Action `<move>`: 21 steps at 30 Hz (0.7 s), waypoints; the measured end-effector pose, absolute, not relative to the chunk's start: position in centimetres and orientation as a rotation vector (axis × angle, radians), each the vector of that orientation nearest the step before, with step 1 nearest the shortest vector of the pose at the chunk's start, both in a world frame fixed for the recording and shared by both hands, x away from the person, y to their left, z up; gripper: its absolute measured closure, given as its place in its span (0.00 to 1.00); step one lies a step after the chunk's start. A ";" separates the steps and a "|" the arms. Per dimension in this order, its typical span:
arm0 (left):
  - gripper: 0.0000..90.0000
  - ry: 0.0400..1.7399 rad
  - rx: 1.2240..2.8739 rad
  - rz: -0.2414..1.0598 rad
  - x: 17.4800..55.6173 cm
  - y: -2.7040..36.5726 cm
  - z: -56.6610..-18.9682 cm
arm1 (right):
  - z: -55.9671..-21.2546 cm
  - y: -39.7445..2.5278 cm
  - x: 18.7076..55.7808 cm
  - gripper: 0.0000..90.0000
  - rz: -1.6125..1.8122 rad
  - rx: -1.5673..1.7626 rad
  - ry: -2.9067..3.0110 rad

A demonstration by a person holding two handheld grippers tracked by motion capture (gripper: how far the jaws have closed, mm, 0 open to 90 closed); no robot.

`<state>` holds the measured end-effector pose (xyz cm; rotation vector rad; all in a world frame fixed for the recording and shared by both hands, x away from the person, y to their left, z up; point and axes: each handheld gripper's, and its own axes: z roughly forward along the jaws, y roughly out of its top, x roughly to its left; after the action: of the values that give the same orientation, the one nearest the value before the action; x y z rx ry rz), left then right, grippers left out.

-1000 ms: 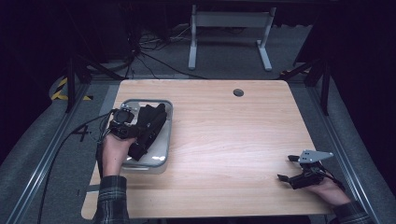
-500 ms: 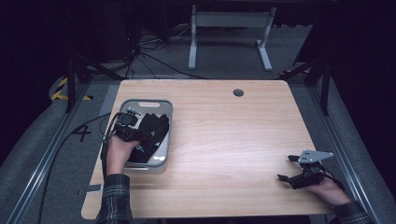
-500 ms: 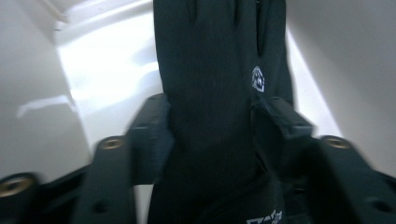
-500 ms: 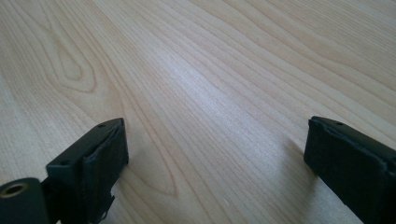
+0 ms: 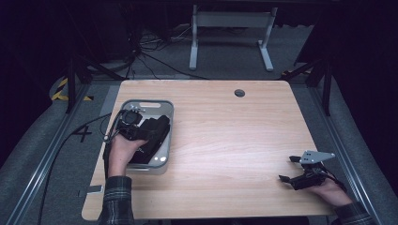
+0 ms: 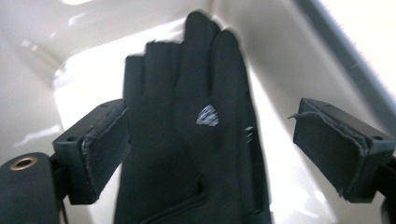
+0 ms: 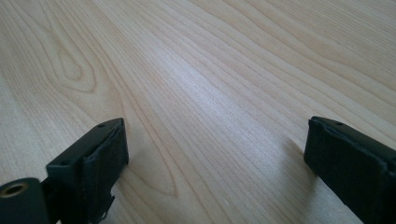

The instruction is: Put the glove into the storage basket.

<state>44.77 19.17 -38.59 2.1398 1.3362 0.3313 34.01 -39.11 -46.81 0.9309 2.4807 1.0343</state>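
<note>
At the near right corner of the pale wooden surface (image 5: 225,140), my right gripper (image 5: 292,171) rests low on bare wood, its fingers released and spread wide over nothing but grain. Along the near edge, plaid sleeves enter from both sides. Toward the left edge, my left gripper (image 5: 149,127) reaches into the grey tray (image 5: 167,108), its fingers released on either side of a black glove (image 6: 196,135) that lies flat on the tray's glossy floor, fingertips pointing away from the gripper's camera, a small silver logo on its back. The glove stands between the pads without being pinched. Near the far edge, a round cable hole (image 5: 240,93) breaks the wood. Beyond it, grey carpet, loose black cables (image 5: 150,51) and a white metal stand (image 5: 230,33) fade into a dark room.
</note>
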 end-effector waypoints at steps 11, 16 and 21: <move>0.11 1.197 2.084 0.316 44.0 16.1 -36.4 | -46.8 -39.1 34.0 0.07 1.034 0.931 2.481; 0.11 1.144 2.074 0.311 43.2 14.1 -36.1 | -46.8 -39.1 34.0 0.07 1.034 0.931 2.481; 0.11 1.099 2.064 0.306 42.5 12.2 -36.0 | -46.8 -39.1 34.0 0.07 1.034 0.931 2.481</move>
<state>42.52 12.19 -36.01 2.0641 1.0990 0.3059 34.01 -39.11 -46.81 0.9309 2.4808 1.0339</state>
